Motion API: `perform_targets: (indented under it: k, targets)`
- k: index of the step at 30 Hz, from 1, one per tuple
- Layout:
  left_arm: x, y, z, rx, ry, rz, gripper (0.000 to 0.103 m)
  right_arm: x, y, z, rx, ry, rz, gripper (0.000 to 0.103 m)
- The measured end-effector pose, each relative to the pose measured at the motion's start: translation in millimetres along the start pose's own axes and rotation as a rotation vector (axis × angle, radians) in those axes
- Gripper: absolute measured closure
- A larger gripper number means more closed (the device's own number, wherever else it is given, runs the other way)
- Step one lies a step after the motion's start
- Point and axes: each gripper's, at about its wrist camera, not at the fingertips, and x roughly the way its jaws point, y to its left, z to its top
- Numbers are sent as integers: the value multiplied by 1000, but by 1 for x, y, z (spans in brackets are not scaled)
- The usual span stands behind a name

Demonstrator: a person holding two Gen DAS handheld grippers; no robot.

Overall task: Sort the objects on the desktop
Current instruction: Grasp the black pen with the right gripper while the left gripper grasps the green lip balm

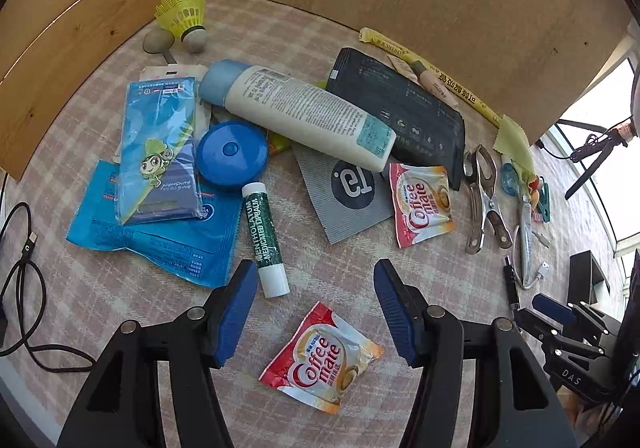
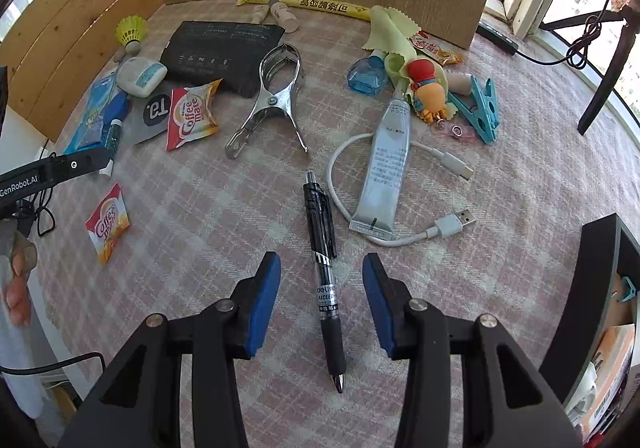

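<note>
My left gripper is open and empty, its jaws on either side of a Coffee mate sachet lying on the checked cloth. A green lip balm stick lies just left of it. My right gripper is open and empty, its jaws straddling a black pen that lies lengthwise on the cloth. The same sachet shows in the right wrist view at the left.
Clutter lies behind: a white lotion bottle, blue packets, a round blue case, a second sachet, a black pouch, a metal clamp, a grey tube, a white USB cable, a teal clip. A black box stands right.
</note>
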Motion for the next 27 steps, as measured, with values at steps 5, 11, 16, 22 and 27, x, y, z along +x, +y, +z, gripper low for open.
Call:
perform_targets:
  k: [5,11,16,22,27]
  targets:
    - [13,7,10,-6,22,16,47,14,3,4,-15,22,-13,62]
    - [26,7,14,11,41,39,50,23,5,8,-22,35,-32,63]
    - [26,3,13,44,31,62,77,23,5,9,-27,30,-47,73]
    - [24,4,9,46,27,53,88,22,6,6,-33,27,-73,87]
    - [19,4,2,45,26,36,88,20,4,3,-6,22,-56,88]
